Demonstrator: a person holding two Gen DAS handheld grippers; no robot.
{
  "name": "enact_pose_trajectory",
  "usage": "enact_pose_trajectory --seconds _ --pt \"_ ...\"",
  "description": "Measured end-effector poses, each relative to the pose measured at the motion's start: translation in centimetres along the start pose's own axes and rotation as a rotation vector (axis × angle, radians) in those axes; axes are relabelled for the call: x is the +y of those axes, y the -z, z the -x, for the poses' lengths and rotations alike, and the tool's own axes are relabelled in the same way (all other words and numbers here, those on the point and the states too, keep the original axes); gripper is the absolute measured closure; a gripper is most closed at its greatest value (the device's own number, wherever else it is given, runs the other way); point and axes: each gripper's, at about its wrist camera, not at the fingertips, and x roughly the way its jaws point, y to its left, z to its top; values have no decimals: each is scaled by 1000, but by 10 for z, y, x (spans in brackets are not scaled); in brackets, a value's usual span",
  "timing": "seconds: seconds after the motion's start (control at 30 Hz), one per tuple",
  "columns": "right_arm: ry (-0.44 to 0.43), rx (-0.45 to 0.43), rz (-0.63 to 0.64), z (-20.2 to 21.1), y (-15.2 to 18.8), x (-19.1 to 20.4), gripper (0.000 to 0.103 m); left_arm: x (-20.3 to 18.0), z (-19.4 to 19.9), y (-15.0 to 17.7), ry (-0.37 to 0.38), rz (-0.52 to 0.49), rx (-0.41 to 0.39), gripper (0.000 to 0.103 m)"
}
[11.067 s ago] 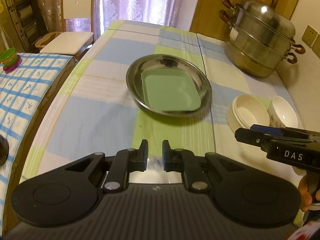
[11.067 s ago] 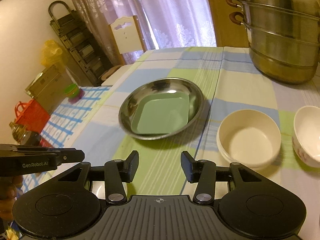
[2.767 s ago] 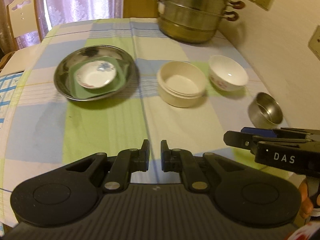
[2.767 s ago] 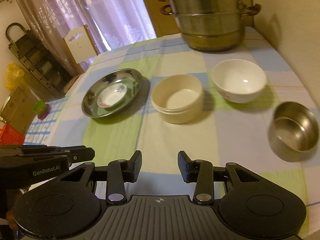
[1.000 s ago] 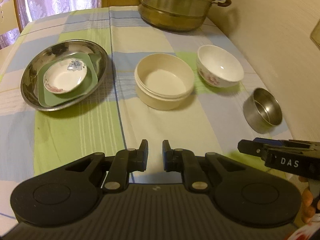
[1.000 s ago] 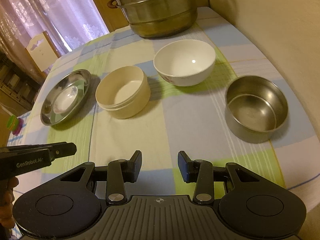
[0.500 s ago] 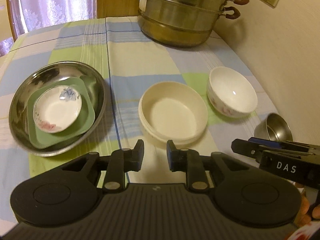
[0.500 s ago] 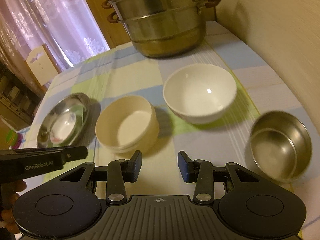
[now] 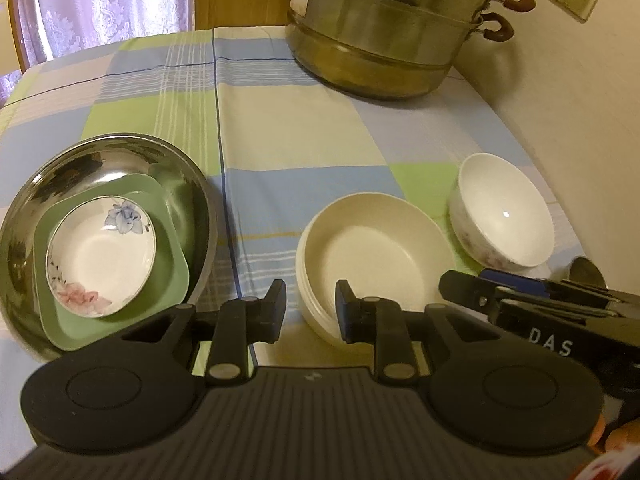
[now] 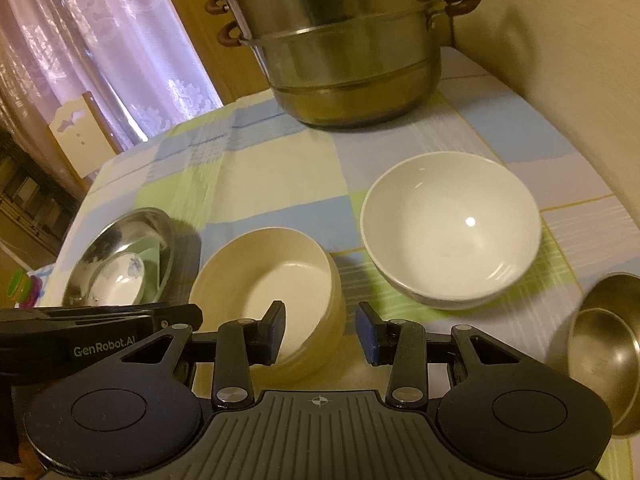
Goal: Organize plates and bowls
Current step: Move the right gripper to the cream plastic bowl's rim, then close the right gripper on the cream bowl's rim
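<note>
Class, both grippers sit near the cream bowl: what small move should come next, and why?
Probably ease the left gripper forward so its open jaws straddle the cream bowl's near rim. That rim lies just beyond the fingertips, nothing is held yet, and the right gripper is also open and empty beside it.

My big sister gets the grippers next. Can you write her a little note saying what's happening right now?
Left gripper: open, empty, its fingers either side of the near rim of the cream bowl.
Right gripper: open, empty, beside that bowl's right edge.
Done: flowered dish sits on the green plate inside the big steel plate.
Left: cream bowl, white bowl and small steel bowl stand separately on the tablecloth, likely to be nested.
</note>
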Motion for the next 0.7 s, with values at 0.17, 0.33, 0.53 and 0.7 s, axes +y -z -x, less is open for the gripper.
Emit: enact_pose_trajectory --seconds 0.17,0.33,0.53,0.7 --pt "11 2 -9 -12 -1 -2 63 3 -11 -3 4 -1 17 80" --pt "4 8 -24 -18 -2 -5 63 5 -21 -5 10 -2 34 80" --pt "-5 5 -22 -20 -1 -4 70 6 -27 -5 24 -5 45 81" --pt "6 2 0 -21 1 -3 82 4 -28 -3 27 -21 42 88"
